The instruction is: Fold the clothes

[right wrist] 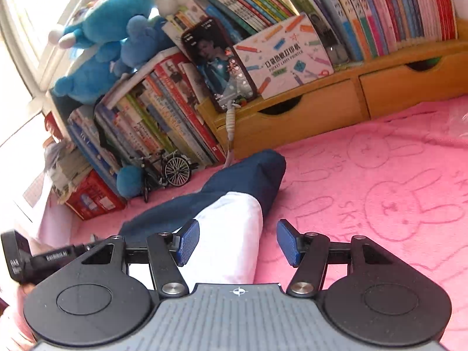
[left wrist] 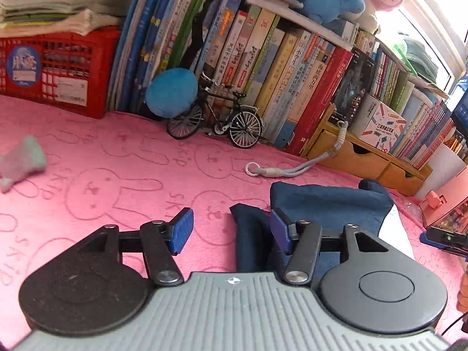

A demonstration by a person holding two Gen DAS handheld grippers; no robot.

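Right gripper (right wrist: 238,242) hangs wide apart, nothing in it, white part of the garment (right wrist: 231,234) just under its left pad. Left gripper (left wrist: 231,231) gapes empty too, beside the navy cloth. The garment lies bunched mid-tabletop (right wrist: 380,161), toward the bookshelf edge. Looks roughly folded already; I'd guess tidying remains. A grey cloth (left wrist: 20,161) waits well apart.

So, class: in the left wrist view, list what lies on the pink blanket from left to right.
Grey cloth → toy bicycle → white cord → navy garment
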